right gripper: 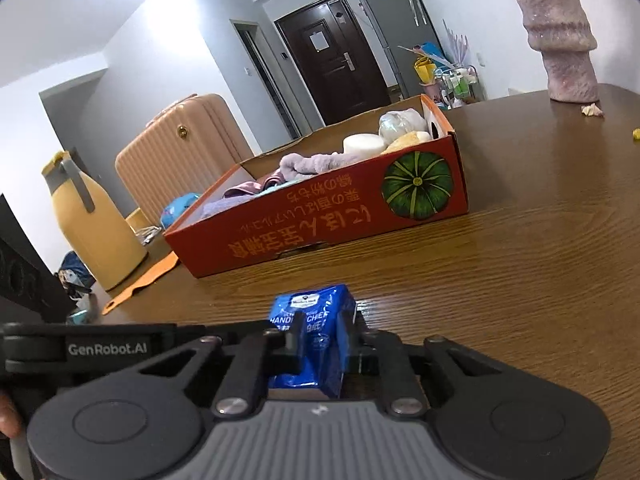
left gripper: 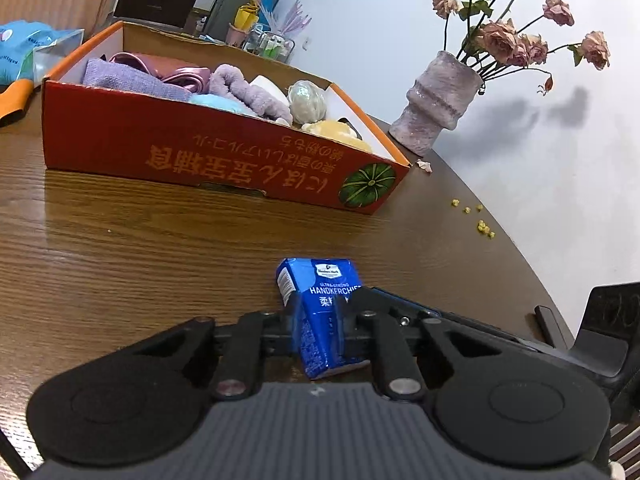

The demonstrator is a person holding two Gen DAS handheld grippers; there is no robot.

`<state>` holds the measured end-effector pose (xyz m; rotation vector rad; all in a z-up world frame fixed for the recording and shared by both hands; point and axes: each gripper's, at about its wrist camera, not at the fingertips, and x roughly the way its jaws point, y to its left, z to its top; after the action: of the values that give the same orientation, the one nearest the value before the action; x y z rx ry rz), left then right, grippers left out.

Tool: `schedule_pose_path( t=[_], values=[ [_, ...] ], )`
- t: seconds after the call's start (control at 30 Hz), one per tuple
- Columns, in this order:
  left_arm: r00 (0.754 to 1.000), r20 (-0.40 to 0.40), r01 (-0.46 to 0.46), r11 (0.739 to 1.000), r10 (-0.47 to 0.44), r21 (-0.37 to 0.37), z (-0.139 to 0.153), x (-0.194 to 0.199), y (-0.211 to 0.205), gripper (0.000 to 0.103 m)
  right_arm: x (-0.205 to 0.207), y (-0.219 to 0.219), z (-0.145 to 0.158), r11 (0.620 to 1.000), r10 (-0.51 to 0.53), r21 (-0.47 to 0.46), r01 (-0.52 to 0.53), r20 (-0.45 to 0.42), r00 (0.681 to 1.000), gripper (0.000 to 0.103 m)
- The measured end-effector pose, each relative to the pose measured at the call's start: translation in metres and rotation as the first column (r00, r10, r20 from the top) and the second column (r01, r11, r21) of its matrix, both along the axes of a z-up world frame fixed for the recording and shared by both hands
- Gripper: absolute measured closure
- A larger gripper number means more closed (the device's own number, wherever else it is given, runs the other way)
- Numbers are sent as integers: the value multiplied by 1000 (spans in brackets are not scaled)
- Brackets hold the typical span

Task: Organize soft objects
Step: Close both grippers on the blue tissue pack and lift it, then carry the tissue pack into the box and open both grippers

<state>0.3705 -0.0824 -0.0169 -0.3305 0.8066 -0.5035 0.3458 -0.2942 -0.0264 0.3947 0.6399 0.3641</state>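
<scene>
At the near edge of the desk (left gripper: pixel 140 240), centre of both wrist views: a blue handkerchief pack (left gripper: pixel 320 280) lies on the wood.

- Left gripper (left gripper: pixel 320 304): jaws drawn in narrow, pads pressing the pack's two long sides. The wrapper is pinched where they bite. The pack's far end sticks out toward 12 o'clock, label up.
- Right gripper (right gripper: pixel 322 326): jaws likewise narrow and clamped on a blue pack with the same label, and the film creases between the pads. It looks like the same pack taken from another side. The other tool's black body comes in at 9 o'clock in this view, and dark hardware sits at 3 o'clock in the left view.
- Orange cardboard box (left gripper: pixel 160 140): open top, pumpkin print on its near wall, lettering upside down. It stands at 11 o'clock from the pack in the left view and at 12 to 1 o'clock in the right view, well apart from the pack.
- Box contents: purple towel (left gripper: pixel 240 84), lilac cloth, pink satin piece, a pale wrapped ball, and a yellow sponge (left gripper: pixel 336 130) at the right end.
- Vase (left gripper: pixel 436 100) with dried pink flowers (left gripper: pixel 504 36): at 1 o'clock beyond the box, on the desk by the white wall.
- Yellow crumbs (left gripper: pixel 480 224): scattered at 2 o'clock near the desk's rim.
- Right view, 9 to 10 o'clock: yellow jug (right gripper: pixel 92 220) on the desk beside the box. A tan suitcase (right gripper: pixel 180 148) stands behind it.
</scene>
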Motion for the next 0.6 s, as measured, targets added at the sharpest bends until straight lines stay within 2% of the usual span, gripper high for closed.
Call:
schedule_pose_path(
  t=[0.13, 0.27, 0.33, 0.43, 0.53, 0.6],
  values=[
    [1000, 9, 1, 999, 0, -36, 15, 1, 0, 89, -5, 0, 13, 1000, -18, -1, 18, 40, 999, 89],
    [996, 85, 40, 997, -35, -61, 60, 33, -6, 89, 12, -10, 54, 999, -31, -13, 33, 144, 989, 89],
    [991, 125, 51, 997, -42, -65, 82, 65, -11, 89, 41, -17, 78, 999, -35, -23, 40, 185, 982, 90],
    [993, 118, 29, 998, -21, -64, 98, 123, -18, 89, 101, -25, 98, 999, -48, -16, 52, 178, 983, 90],
    [996, 81, -28, 999, 31, -44, 94, 177, -20, 89, 167, -24, 95, 999, -41, -25, 44, 115, 993, 90],
    [999, 33, -23, 999, 25, -38, 77, 209, -26, 89, 205, -20, 79, 996, -49, -71, 53, 61, 997, 89]
  ],
)
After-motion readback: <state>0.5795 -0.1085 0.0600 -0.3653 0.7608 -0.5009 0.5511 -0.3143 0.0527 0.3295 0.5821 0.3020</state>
